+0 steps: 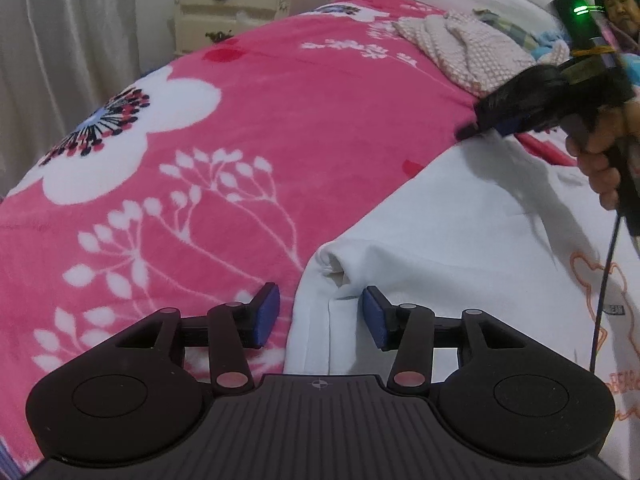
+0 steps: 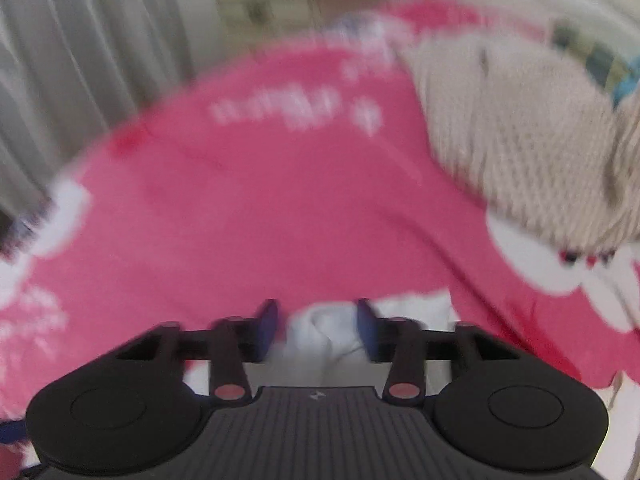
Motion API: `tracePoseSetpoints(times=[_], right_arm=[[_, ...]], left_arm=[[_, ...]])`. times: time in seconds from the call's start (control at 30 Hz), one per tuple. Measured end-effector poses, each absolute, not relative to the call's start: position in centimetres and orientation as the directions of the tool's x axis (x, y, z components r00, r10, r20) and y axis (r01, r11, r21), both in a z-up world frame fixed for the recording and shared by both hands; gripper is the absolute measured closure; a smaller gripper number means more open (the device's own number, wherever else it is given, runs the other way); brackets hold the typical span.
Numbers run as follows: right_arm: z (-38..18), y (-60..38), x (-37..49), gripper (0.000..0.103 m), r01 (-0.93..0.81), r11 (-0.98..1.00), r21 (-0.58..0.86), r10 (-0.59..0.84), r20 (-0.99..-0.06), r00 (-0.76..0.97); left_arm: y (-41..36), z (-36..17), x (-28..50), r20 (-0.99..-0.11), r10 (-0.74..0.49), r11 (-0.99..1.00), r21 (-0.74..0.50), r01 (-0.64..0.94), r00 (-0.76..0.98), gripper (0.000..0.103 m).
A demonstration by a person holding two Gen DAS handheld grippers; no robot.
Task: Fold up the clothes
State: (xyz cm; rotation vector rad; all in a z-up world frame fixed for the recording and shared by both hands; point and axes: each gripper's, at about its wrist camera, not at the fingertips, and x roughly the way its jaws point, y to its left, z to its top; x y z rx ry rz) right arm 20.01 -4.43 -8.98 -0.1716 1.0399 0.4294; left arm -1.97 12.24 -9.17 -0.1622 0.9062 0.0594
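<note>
1. Left gripper (image 1: 320,316), nearest in the left wrist view: blue pads apart, straddling the folded edge of the white garment (image 1: 460,232) without pressing on it; left pad over the pink floral blanket (image 1: 240,128), right pad over the white cloth.
2. White garment spread flat on the blanket, filling the lower right of that view; hemmed sleeve opening lying just ahead of the left gripper, orange printed outline near the right edge.
3. Right gripper (image 2: 316,330), nearest in the right wrist view: blue pads close either side of a bunched fold of the white garment (image 2: 320,332); picture heavily blurred, so impossible to tell whether pressed onto the cloth or just short of it.
4. Same right gripper (image 1: 486,122) visible from the left wrist view, blurred, at the far corner of the white garment, held by a hand (image 1: 600,160), black cable hanging below.
5. Farther back on the blanket: a beige knitted garment (image 1: 460,52), lying crumpled, well apart from the white one.
6. Beyond the bed: a cream bedside drawer unit (image 1: 240,8) and a pale curtain (image 1: 60,60) at left.
</note>
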Motion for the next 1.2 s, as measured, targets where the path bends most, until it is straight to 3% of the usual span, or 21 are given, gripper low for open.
tracePoseSetpoints(times=[0.07,0.2,0.4,0.47,0.57,0.73,0.83,0.9,0.97,1.2], right_arm=[[-9.0,-6.1,20.0,0.097,-0.380,0.913,0.152,0.324,-0.835,0.444],[-10.4,-10.7,20.5,0.097,-0.204,0.843,0.497,0.527,-0.693,0.492],[-14.8,-14.8,21.6,0.101,0.032,0.711,0.703,0.547,-0.581,0.603],[-14.6,-17.3,21.4,0.093,0.084,0.680,0.729,0.511,-0.553,0.658],[-12.8,-20.7,20.1,0.093,0.043,0.635,0.771,0.555,-0.494,0.669],[-9.9,-19.8,14.7,0.093,-0.249,0.586,0.771,0.786,-0.467,0.404],[-12.2,-17.1,11.8,0.090,-0.294,0.620,0.727,0.783,-0.553,0.284],[-14.4,-16.4,10.9,0.094,-0.225,0.686,0.692,0.725,-0.623,0.293],[-14.7,-17.9,10.4,0.089,-0.145,0.658,0.739,0.736,-0.590,0.332],[-2.3,-25.7,4.8,0.071,-0.321,0.710,0.626,0.693,-0.544,0.472]], left_arm=[[12.2,-9.2,-2.0,-0.785,-0.015,0.986,-0.113,-0.120,0.619,0.056],[12.1,-9.3,-2.1,-0.779,-0.005,0.986,-0.108,-0.127,0.626,0.056],[12.1,-9.1,-2.2,-0.775,0.006,0.986,-0.100,-0.131,0.632,0.056],[12.3,-8.8,-2.2,-0.774,0.010,0.984,-0.106,-0.145,0.633,0.057],[12.8,-7.3,-2.4,-0.764,0.034,0.974,-0.120,-0.193,0.645,0.057],[11.3,-5.6,-2.1,-0.727,0.016,0.988,-0.093,-0.121,0.686,0.056],[9.7,-8.1,0.1,-0.820,0.043,0.994,-0.024,-0.109,0.571,0.055],[9.6,-9.0,0.5,-0.818,0.069,0.990,-0.015,-0.141,0.570,0.052],[9.6,-8.6,0.4,-0.812,0.075,0.987,-0.024,-0.162,0.578,0.052],[9.7,-6.4,-0.8,-0.784,0.076,0.983,-0.043,-0.176,0.617,0.051]])
